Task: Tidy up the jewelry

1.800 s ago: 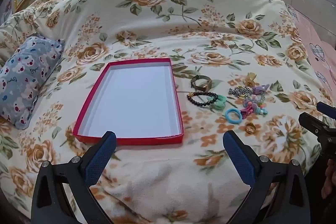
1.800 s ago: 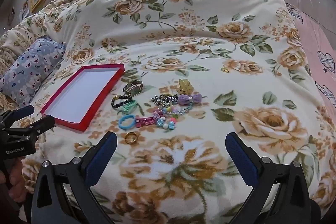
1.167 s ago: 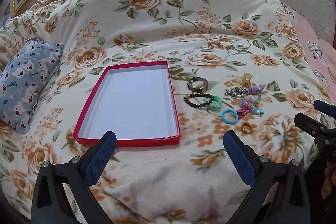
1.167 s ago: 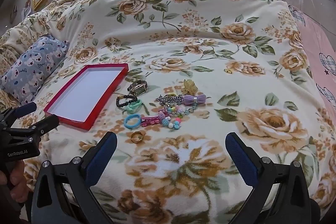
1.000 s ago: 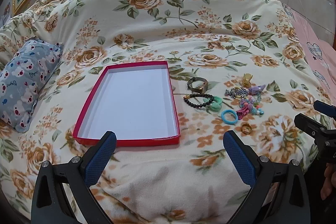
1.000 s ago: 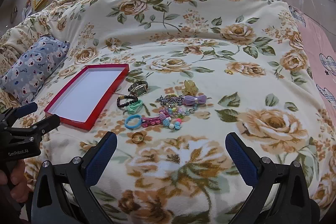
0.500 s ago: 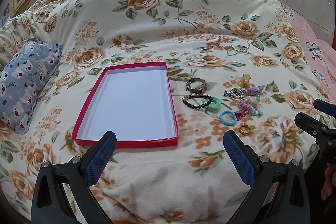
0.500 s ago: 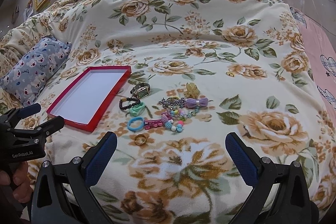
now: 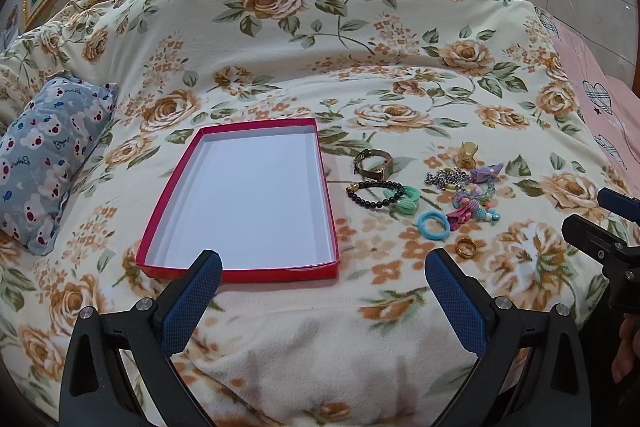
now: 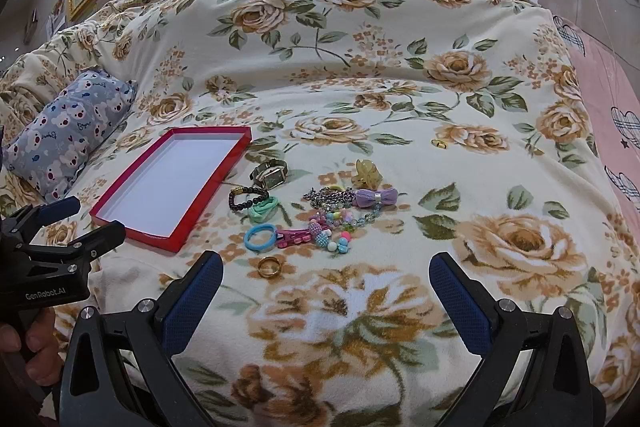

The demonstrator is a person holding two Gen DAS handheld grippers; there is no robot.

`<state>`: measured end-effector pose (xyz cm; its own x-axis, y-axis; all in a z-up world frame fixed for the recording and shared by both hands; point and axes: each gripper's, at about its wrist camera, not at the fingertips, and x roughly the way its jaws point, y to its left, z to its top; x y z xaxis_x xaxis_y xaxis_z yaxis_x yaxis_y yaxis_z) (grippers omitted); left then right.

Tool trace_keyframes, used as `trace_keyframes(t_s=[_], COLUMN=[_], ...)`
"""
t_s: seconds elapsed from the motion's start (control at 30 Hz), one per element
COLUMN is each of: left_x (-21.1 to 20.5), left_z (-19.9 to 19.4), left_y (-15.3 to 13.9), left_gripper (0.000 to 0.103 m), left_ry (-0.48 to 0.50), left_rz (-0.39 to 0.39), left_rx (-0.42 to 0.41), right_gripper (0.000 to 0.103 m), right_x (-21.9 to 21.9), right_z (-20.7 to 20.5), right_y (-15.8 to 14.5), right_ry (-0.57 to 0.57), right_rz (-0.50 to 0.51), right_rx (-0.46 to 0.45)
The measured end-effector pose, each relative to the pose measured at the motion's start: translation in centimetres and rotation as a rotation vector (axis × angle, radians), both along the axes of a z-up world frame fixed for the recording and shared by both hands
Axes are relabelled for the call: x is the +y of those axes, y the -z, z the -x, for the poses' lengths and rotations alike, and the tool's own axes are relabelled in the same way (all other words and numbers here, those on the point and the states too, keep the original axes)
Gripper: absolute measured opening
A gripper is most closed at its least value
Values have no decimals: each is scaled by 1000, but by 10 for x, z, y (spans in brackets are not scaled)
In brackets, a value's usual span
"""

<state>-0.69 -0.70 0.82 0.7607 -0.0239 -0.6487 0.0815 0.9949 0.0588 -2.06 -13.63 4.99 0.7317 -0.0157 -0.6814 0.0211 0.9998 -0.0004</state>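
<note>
Both tongs were spread wide and empty above the near edge of the bed [image 9: 320, 39]. The left tongs [image 9: 320, 279] hung just before the short near wall of the red tray [image 9: 236, 273], whose long axis ran away from them toward the pillows and whose white floor held nothing. The right tongs [image 10: 326, 281] hung a little farther right, with the jewelry lying ahead and slightly to their left.

The gold ring [image 10: 269, 266] was the nearest piece, just beyond the right tongs' left pad, so the right hand looked better placed for a first pick; the carry would then go leftward to the tray. Behind the ring lay the blue hair tie [image 10: 260, 237], a pink clip and bead cluster [image 10: 320, 229], the black bead bracelet [image 10: 248, 199], a green scrunchie [image 10: 263, 210], the watch [image 10: 272, 175], a silver chain [image 10: 326, 195], a purple bow [image 10: 376, 197] and an amber claw clip [image 10: 366, 175].

The chain, beads and bow overlapped, and where one ended could not be made out. A small gold piece [image 10: 439, 143] sat well apart to the right, too small to identify.
</note>
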Motion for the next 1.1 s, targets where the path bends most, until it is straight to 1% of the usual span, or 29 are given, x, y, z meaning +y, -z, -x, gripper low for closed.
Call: trace_keyframes(t_s=[0.57,0.97,1.1], left_x=[-2,-1,-3], left_z=[-5,-21,-33], left_y=[3,9,9], left_gripper=[102,102,102], left_ry=[7,10,29], left_rz=[6,17,22], left_rx=[8,37,57], right_gripper=[103,103,103], right_x=[-2,-9,-15], right_z=[-1,-10,-19], right_y=[-1,6,9], right_ry=[-2,-1,-2], right_rz=[-5,-24,-44], right_rx=[-1,20,32])
